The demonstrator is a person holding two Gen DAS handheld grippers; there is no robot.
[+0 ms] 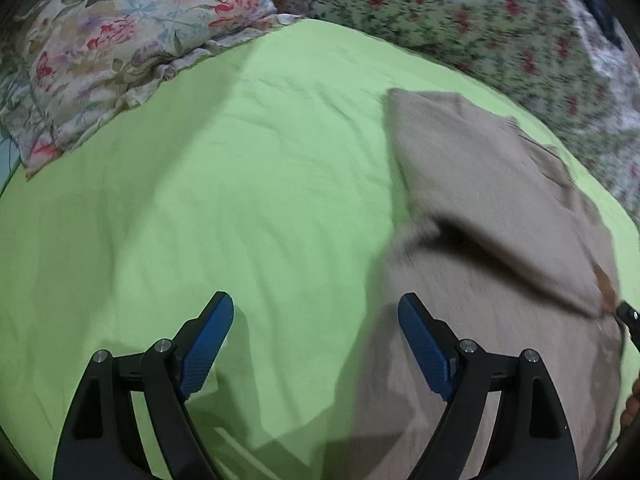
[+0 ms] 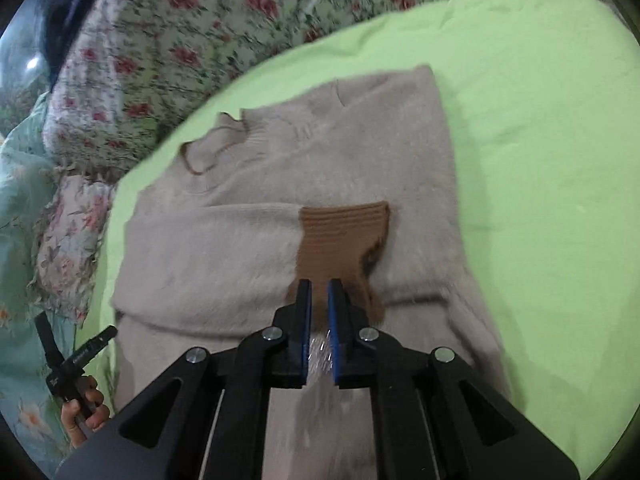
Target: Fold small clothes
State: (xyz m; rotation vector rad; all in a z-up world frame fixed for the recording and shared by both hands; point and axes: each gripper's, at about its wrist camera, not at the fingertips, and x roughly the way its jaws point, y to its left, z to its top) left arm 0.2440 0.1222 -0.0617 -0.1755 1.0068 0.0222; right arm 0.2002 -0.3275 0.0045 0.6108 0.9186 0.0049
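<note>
A fuzzy beige sweater (image 2: 320,152) lies on the green sheet (image 2: 540,120), collar toward the far left. One sleeve is laid across its body and ends in a brown ribbed cuff (image 2: 344,232). My right gripper (image 2: 319,282) is shut on the near edge of that cuff, with fuzzy fabric showing between the pads. In the left wrist view the sweater (image 1: 480,180) fills the right side, blurred. My left gripper (image 1: 316,298) stands open and holds nothing. Its left finger is over bare sheet (image 1: 200,200) and its right finger is over the sweater's edge.
A floral pillow (image 1: 120,40) lies at the far left and a floral quilt (image 1: 480,20) runs along the back of the sheet. A hand (image 2: 86,412) holding the left gripper shows at the lower left of the right wrist view, beside a pale blue floral cloth (image 2: 20,240).
</note>
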